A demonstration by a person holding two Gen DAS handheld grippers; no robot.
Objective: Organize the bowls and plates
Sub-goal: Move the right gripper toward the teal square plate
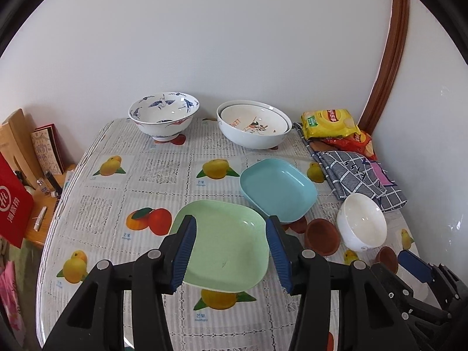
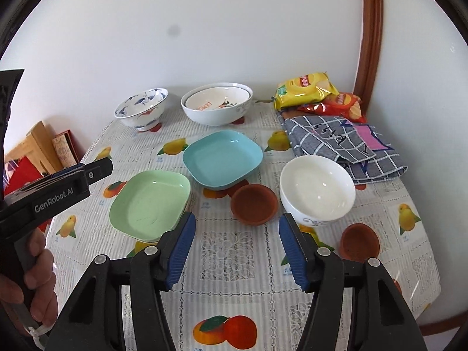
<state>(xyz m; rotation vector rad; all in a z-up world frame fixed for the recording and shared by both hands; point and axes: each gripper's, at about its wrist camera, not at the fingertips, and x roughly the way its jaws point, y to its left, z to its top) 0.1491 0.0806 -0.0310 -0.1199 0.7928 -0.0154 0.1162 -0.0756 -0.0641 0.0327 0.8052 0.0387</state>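
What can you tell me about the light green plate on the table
The light green plate is a squarish dish with rounded corners and a shallow raised rim, glossy, probably plastic or melamine. It looks empty, with a faint dark scuff inside. It lies flat and upright on the fruit-print tablecloth, just left of the blue plate. The open left tool hovers over it; whether it touches the plate is unclear.

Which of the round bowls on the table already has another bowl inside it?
The large white bowl at the back, beside the blue-patterned bowl; a smaller bowl with orange lettering sits nested in it. The others are empty.
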